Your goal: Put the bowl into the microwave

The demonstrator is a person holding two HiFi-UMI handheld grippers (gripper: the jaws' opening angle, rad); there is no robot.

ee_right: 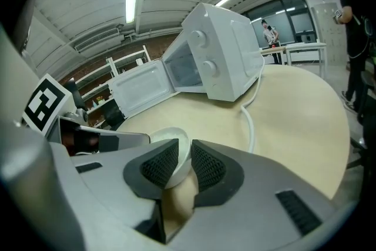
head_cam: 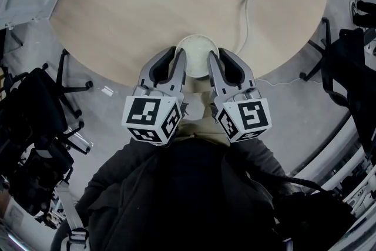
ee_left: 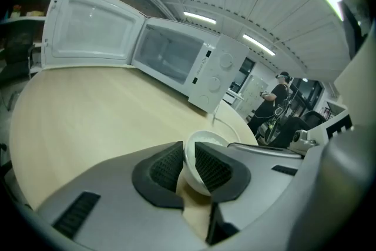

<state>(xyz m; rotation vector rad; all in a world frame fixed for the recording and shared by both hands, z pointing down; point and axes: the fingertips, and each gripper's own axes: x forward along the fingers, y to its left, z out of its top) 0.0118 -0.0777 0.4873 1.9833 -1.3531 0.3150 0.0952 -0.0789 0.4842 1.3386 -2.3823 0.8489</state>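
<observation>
A small white bowl sits on the round wooden table, close to its near edge. My left gripper is shut on the bowl's left rim, and my right gripper is shut on its right rim. In the left gripper view the bowl has its wall clamped between the dark pads of the left gripper. The right gripper view shows the bowl pinched the same way by the right gripper. The white microwave stands at the table's far side with its door swung wide open.
A white cable runs from the microwave across the table towards its edge. Black office chairs stand on the floor around the table, one at the right. A person stands in the background.
</observation>
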